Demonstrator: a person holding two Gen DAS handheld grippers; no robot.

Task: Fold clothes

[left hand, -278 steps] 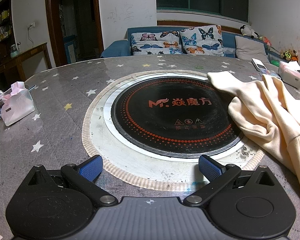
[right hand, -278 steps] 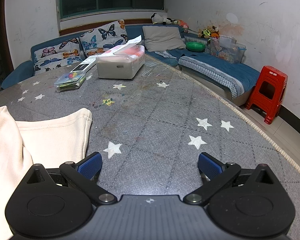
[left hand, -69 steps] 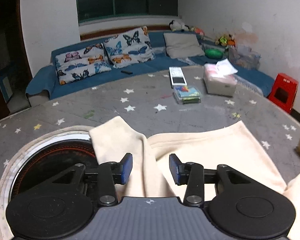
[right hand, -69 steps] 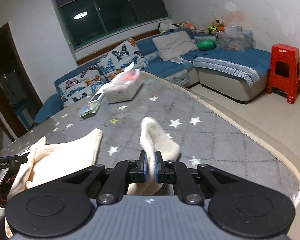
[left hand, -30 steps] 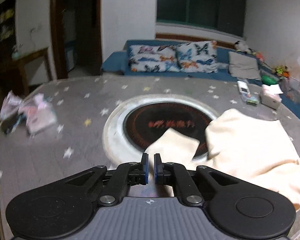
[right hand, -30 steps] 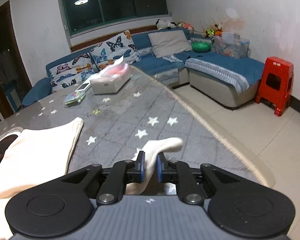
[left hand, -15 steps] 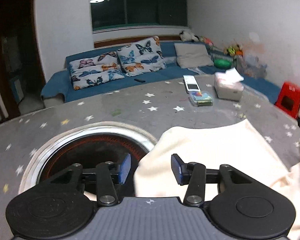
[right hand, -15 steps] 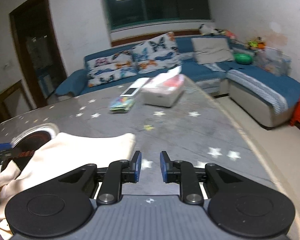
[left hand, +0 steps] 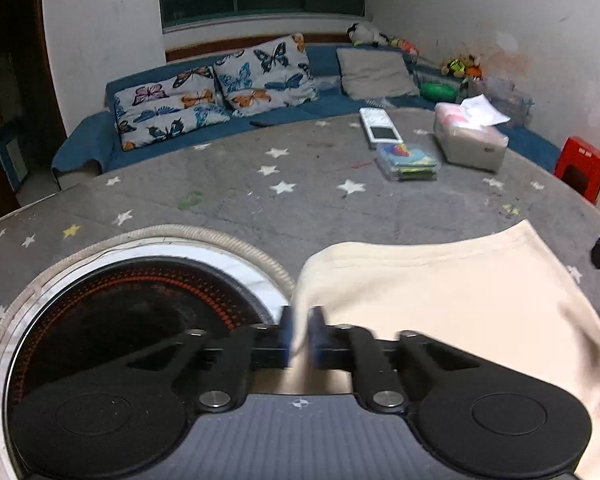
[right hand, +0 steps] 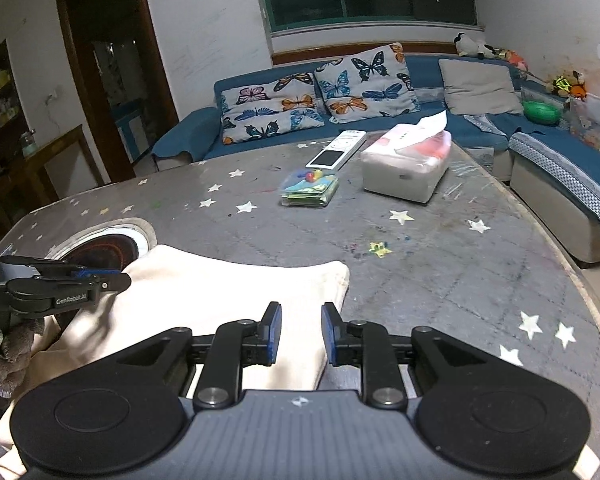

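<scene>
Cream garment (left hand: 440,292) lies spread on the star-print worktop (left hand: 300,184), its left edge overlapping the round cooktop (left hand: 120,312). Left gripper (left hand: 300,338): jaws clenched on that left edge, though blur makes the bite depth hard to judge. Right gripper (right hand: 300,334): jaws parted above the right hem corner, gripping nothing. Risks: a thin pinch slips on the lift; pulling one-handed skews the cloth; the hem may snag the cooktop's rope rim (left hand: 236,242)

One cream garment (right hand: 220,292), two grippers — left (left hand: 300,334), right (right hand: 300,334).
</scene>
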